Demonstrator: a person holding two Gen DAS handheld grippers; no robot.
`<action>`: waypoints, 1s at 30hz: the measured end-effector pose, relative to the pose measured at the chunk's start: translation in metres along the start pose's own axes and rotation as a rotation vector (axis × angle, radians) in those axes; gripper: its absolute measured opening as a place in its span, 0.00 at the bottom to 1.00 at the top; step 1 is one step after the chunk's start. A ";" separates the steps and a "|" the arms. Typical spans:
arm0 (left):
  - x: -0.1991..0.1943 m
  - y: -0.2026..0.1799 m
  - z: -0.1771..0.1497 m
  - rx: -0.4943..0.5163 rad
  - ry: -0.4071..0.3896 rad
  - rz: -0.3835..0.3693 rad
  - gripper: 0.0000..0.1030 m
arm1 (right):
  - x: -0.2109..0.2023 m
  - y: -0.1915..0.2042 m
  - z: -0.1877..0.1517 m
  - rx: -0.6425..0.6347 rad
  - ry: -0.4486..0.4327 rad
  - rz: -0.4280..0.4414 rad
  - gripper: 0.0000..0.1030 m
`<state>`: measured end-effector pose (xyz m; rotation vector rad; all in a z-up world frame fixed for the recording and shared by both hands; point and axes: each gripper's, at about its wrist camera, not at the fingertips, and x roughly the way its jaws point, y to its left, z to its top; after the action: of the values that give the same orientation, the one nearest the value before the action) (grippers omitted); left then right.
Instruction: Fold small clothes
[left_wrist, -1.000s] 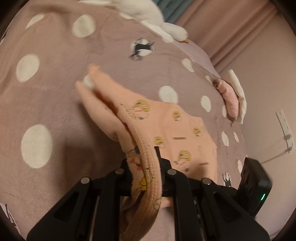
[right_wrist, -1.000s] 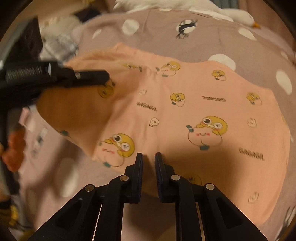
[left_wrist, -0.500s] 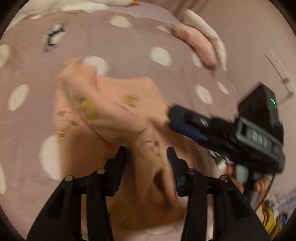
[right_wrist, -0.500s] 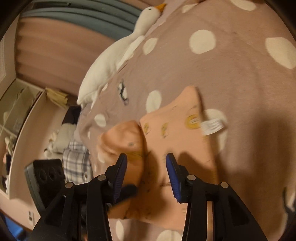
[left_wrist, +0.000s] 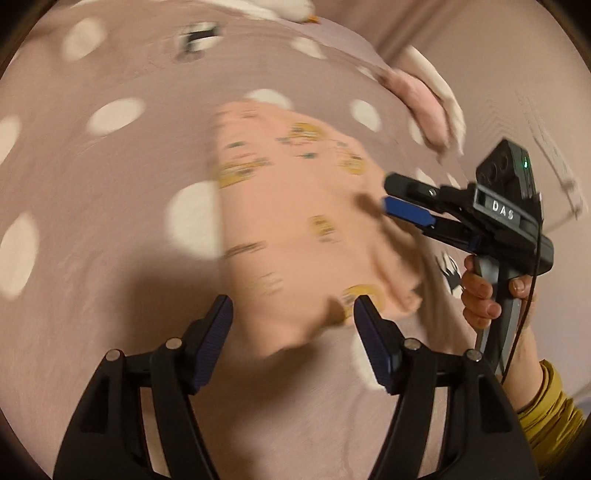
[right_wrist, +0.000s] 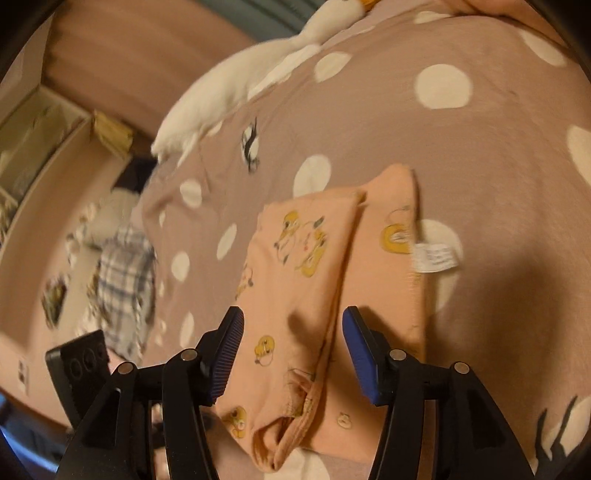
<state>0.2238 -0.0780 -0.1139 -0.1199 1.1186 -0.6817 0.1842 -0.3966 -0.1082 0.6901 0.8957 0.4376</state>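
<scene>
We are working over a bed covered by a soft mauve blanket (right_wrist: 461, 155) with white dots, a white stuffed goose (right_wrist: 236, 85) lying along its far edge and pink curtains (right_wrist: 122, 55) hanging behind. The peach shirt (right_wrist: 306, 280) printed with yellow ducks is lying folded lengthwise on the blanket, one layer overlapping the other, its white label (right_wrist: 436, 257) sticking out at the side. We are holding both the left gripper (left_wrist: 292, 315) and the right gripper (right_wrist: 292, 330) above the shirt, released, grasping nothing.
</scene>
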 end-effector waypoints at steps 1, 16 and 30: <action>-0.003 0.007 -0.003 -0.019 -0.003 0.006 0.66 | 0.005 0.001 0.001 -0.001 0.015 -0.034 0.54; -0.029 0.036 -0.037 -0.131 -0.012 -0.023 0.66 | 0.027 0.033 0.010 -0.141 -0.024 -0.233 0.09; -0.012 0.015 -0.012 -0.093 -0.010 -0.039 0.66 | -0.005 -0.018 0.020 -0.090 -0.065 -0.347 0.13</action>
<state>0.2172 -0.0567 -0.1163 -0.2250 1.1411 -0.6630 0.1989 -0.4194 -0.1089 0.4515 0.9071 0.1436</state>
